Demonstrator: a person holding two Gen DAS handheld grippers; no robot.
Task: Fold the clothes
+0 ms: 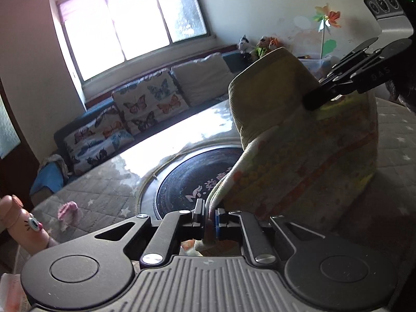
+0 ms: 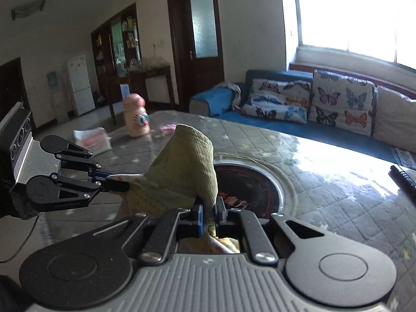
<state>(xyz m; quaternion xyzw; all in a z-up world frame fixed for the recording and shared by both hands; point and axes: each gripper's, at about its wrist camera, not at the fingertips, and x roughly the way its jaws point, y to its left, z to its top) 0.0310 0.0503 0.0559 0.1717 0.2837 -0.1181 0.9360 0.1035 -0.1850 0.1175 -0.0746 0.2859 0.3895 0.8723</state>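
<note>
A small garment (image 1: 306,161) with a yellow flowered print and an olive ribbed cuff (image 1: 270,78) hangs lifted above the quilted table (image 1: 104,189). My left gripper (image 1: 209,215) is shut on one edge of it. My right gripper (image 1: 316,100) is shut on the other edge, up and to the right. In the right wrist view my right gripper (image 2: 209,217) pinches the garment (image 2: 156,195) below the ribbed cuff (image 2: 187,161), and my left gripper (image 2: 114,180) holds it from the left.
A round black hotplate (image 2: 249,184) sits sunk in the table under the garment. A pink cat-faced bottle (image 2: 136,118), a white packet (image 2: 91,140) and a small pink cloth (image 1: 69,212) lie on the table. A remote (image 2: 404,178) lies at the right. A sofa with butterfly cushions (image 2: 338,101) stands behind.
</note>
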